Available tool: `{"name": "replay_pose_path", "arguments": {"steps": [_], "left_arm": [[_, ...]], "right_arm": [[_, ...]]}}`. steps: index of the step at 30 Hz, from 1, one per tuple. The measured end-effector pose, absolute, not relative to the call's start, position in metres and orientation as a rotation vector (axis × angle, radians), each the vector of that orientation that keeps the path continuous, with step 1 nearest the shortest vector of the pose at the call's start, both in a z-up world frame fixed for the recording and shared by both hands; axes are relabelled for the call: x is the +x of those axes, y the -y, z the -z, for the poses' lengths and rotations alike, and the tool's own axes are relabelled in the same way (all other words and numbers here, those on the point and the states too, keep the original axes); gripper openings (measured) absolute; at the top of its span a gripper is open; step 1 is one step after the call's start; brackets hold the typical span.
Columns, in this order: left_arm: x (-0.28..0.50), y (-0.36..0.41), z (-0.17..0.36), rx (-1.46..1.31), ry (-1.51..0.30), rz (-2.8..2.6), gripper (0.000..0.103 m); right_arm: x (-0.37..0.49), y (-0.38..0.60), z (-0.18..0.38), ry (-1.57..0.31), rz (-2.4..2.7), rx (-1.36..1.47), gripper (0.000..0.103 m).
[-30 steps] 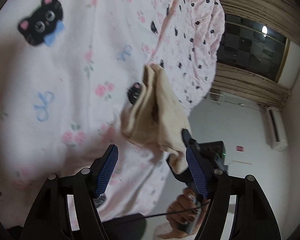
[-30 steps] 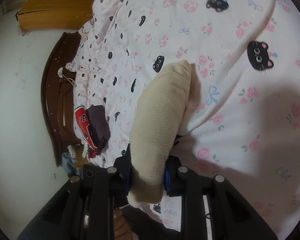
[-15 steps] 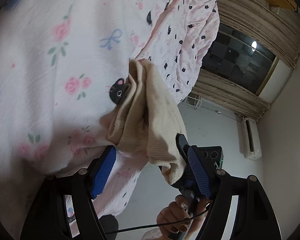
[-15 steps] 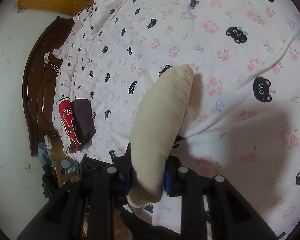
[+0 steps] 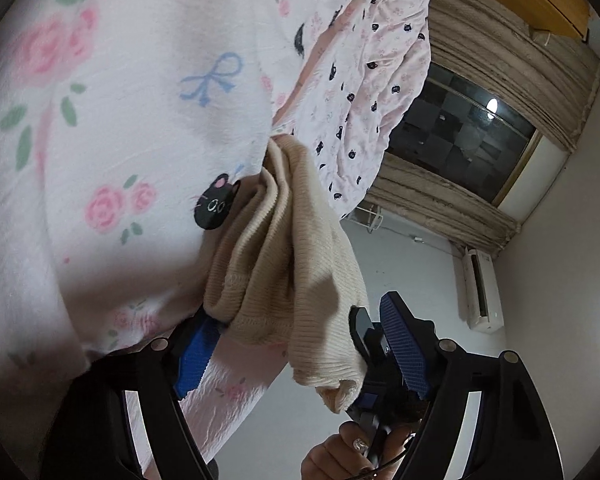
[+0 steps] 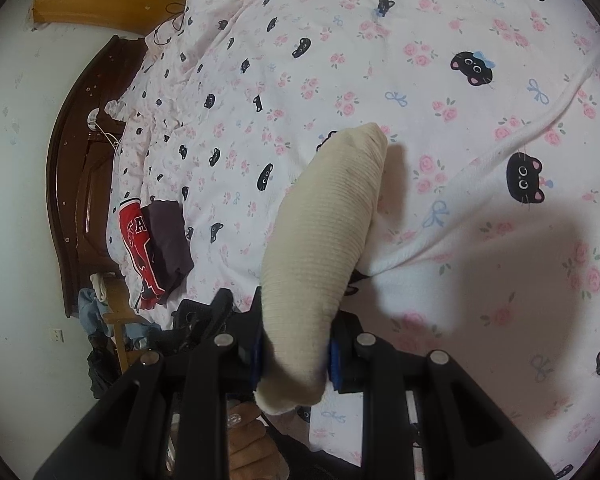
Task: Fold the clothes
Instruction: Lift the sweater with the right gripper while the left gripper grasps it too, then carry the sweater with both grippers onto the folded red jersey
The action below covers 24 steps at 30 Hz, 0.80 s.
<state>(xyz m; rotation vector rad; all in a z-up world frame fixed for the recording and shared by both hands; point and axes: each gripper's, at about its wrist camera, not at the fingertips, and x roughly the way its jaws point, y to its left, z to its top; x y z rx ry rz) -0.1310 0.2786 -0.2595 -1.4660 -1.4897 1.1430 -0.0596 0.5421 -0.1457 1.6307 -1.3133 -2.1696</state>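
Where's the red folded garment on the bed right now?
In the right wrist view, the red garment lies at the left, on the cat-print bedspread edge beside a dark folded garment, next to the wooden headboard.

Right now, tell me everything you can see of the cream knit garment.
The cream knit garment is a ribbed, soft-looking piece, bunched into a long roll. The right hand-held gripper is shut on its near end, with a short tail hanging below the fingers. Its far end rests on the floral cat-print bedsheet. From the left wrist view it shows loose folds and a stitched hem, lying between the fingers of the open left hand-held gripper. What kind of garment it is cannot be told.
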Motion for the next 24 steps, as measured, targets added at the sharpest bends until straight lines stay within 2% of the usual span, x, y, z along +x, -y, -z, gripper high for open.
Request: {"name": "replay_pose_path", "arguments": {"steps": [1,3,6,11,16,24], "left_arm": [[-0.131,-0.278,0.258,-1.462,1.474,-1.161,0.065],[-0.132,-0.279,0.253,-1.474,1.413,-1.208,0.032],[-0.131,-0.276,0.243,-1.474,1.340,-1.273,0.021],[-0.130,-0.265,0.219,-1.415,1.306,-1.326,0.016],[-0.129,-0.258,0.188,-1.338,1.240,-1.391,0.015],[-0.136,-0.222,0.163,-1.267,1.250,-1.455,0.015]], "right_arm": [[-0.059,-0.542,0.145,1.311,2.171,1.631,0.026],[-0.059,-0.543,0.144,1.311,2.173,1.631,0.026],[-0.057,-0.545,0.143,1.320,2.173,1.631,0.026],[-0.055,-0.540,0.133,1.269,2.191,1.629,0.026],[-0.055,-0.530,0.112,1.194,2.213,1.623,0.029],[-0.068,-0.495,0.075,1.042,2.228,1.569,0.027]]}}
